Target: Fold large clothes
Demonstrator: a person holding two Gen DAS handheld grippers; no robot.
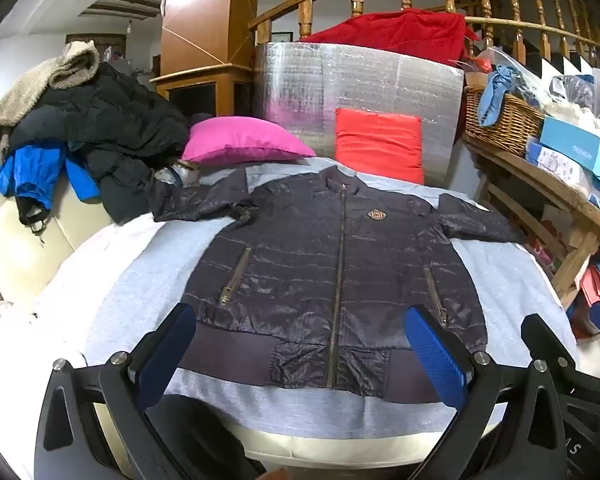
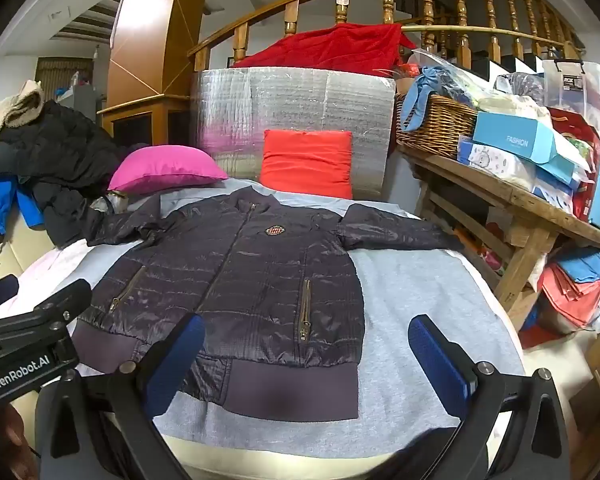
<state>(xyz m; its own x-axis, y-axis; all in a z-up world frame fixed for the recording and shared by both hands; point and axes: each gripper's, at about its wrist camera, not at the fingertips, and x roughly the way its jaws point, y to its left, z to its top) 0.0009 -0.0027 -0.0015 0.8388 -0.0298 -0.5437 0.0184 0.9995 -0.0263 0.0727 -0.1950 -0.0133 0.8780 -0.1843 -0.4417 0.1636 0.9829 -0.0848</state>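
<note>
Left wrist view: jacket (image 1: 320,264) flat, zipped. Left gripper (image 1: 300,356) and right gripper (image 2: 306,364) both wide open, empty. Pinch sleeve cuffs first, fold inward.

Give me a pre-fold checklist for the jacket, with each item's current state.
1. Jacket lies flat, front up, on the grey sheet: ok.
2. Zip closed: ok.
3. Both sleeves spread out to the sides: ok.
4. Left gripper open, fingers empty: ok.
5. Right gripper open, fingers empty: ok.
6. Far sleeve end clear of the black coat pile: cannot tell.
</note>
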